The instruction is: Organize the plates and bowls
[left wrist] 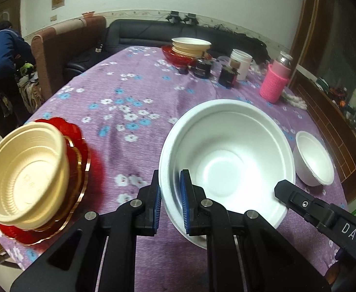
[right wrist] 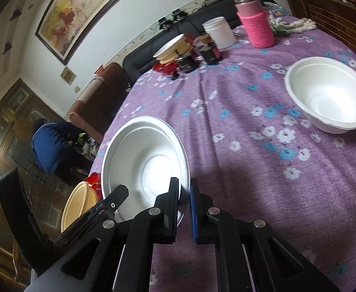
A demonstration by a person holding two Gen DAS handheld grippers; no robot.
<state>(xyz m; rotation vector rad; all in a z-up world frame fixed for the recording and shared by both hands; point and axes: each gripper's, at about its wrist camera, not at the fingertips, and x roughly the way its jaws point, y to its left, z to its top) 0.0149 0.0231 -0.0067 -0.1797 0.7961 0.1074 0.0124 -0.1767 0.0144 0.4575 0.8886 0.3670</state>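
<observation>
Holding: a large white bowl [left wrist: 226, 160] is pinched at its rim by both tools and appears lifted and tilted above the purple flowered cloth of the surface [left wrist: 134, 92].
Left hand-held gripper [left wrist: 170, 206]: clamped on the bowl's rim at about 7 o'clock, one blue pad inside the wall, one outside.
Right hand-held gripper [right wrist: 184, 206]: closed on the same rim at about 5 o'clock in its own view; two grips likely keep the light, wide bowl from twisting.
Small white bowl [left wrist: 314, 158]: at 3 o'clock of the large one, resting on the cloth, a likely nesting partner.
Cream bowl [left wrist: 24, 170]: at 9 o'clock, sitting on a red plate with gold edge [left wrist: 80, 160], near the surface's edge.
Far stack [left wrist: 190, 46]: cream bowls on another red dish at 12 o'clock.
Clutter: dark jars [left wrist: 203, 67], a white tub [left wrist: 241, 63], and a bottle in a pink knitted sleeve [left wrist: 274, 82], at 1 o'clock.
Writing: "DAS" in white letters on the right tool's black body [left wrist: 352, 233]; faint embossed marks inside the cream bowl are unreadable.
Background: a person in a blue jacket [left wrist: 0, 56] bends beside a sofa.
</observation>
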